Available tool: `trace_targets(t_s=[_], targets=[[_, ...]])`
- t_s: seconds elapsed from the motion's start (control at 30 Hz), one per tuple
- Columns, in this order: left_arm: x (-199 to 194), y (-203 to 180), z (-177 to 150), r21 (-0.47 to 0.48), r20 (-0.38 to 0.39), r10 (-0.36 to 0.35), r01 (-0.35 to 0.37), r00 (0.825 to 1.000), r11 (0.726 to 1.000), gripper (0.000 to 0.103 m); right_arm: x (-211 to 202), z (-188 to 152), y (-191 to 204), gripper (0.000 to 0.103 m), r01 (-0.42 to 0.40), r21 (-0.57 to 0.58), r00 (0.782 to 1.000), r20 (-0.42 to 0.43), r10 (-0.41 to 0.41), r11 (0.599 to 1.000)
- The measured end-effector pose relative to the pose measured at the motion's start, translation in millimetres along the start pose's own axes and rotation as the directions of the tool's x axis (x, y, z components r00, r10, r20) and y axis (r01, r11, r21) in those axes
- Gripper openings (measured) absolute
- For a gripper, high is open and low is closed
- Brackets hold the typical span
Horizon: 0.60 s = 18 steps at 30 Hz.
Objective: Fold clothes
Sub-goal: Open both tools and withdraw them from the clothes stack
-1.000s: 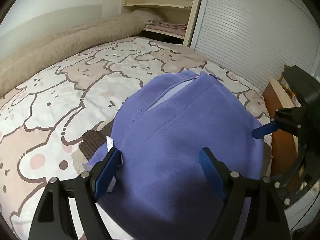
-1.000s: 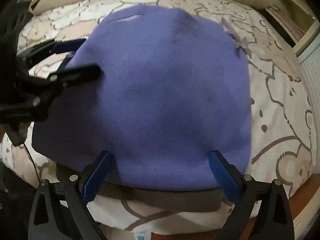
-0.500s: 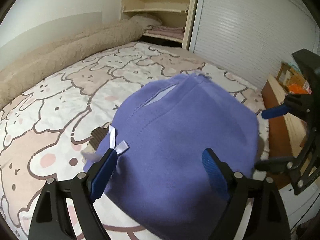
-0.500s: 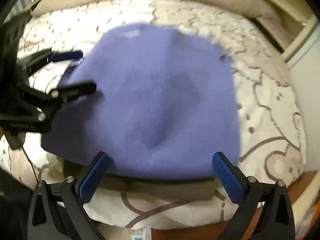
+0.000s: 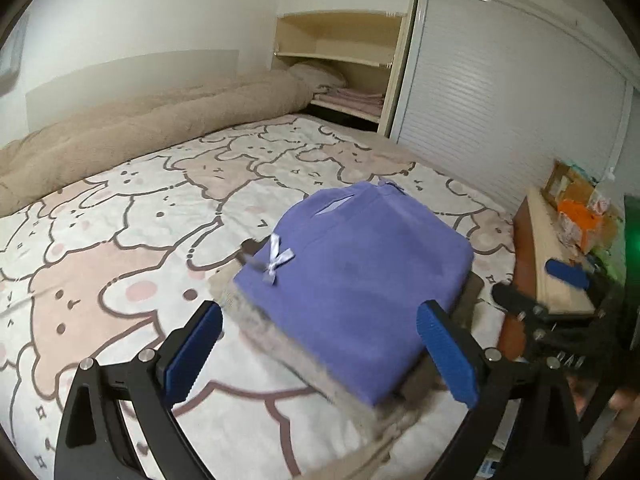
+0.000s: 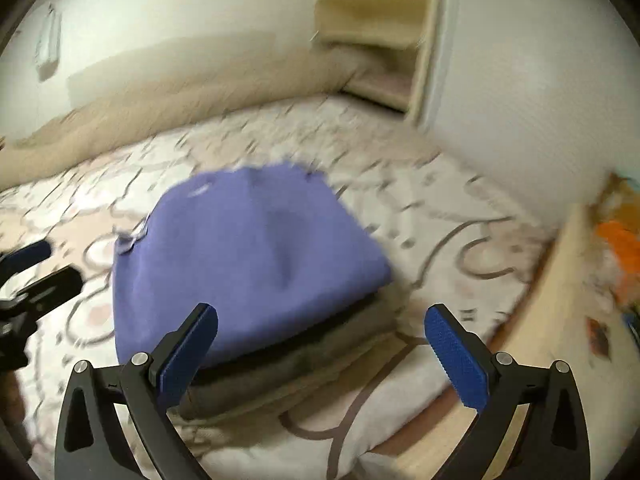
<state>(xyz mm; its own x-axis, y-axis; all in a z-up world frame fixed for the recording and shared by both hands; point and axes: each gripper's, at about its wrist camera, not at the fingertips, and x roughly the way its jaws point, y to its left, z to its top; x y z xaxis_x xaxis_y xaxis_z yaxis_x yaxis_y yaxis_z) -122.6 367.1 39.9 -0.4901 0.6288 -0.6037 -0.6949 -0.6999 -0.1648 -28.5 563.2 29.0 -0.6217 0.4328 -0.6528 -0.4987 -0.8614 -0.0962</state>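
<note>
Purple fleece garment point(image 5: 356, 280) lies folded square atop a grey folded stack point(image 6: 304, 364) near the bed's edge — left gripper point(image 5: 320, 354) and right gripper point(image 6: 322, 352) both spread, empty — fold looks complete.

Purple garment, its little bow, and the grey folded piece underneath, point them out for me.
purple garment point(image 5: 360, 280): left wrist view, middle of top face.
bow point(image 5: 276, 260): left wrist view, its knot.
grey folded piece point(image 5: 280, 344): left wrist view, near edge.

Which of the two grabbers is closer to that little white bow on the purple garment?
Left. The left gripper sits near the bow; the right gripper is across the purple garment, by its other edge.
</note>
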Motion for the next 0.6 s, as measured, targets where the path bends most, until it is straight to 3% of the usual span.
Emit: trace_targets(t_s=[0.2, 0.4, 0.6], targets=[[-43.7, 8.8, -20.1, 0.012, 0.044, 0.054, -0.055, 0.998, 0.998, 0.099, -32.3, -32.9, 32.5, 0.103, -0.003, -0.014, 1.0, 0.031, 0.004, 1.0], [-80.9, 20.4, -43.1, 0.015, 0.062, 0.08, -0.081, 0.995, 0.997, 0.099, -65.5, -57.9, 37.2, 0.103, -0.092, 0.034, 0.996, 0.001, 0.092, 0.995], [-114.9, 26.9, -63.8, 0.024, 0.061, 0.118, -0.119, 0.991, 0.993, 0.099, -86.6, -74.8, 42.4, 0.103, -0.085, -0.005, 0.996, 0.012, 0.085, 0.996]])
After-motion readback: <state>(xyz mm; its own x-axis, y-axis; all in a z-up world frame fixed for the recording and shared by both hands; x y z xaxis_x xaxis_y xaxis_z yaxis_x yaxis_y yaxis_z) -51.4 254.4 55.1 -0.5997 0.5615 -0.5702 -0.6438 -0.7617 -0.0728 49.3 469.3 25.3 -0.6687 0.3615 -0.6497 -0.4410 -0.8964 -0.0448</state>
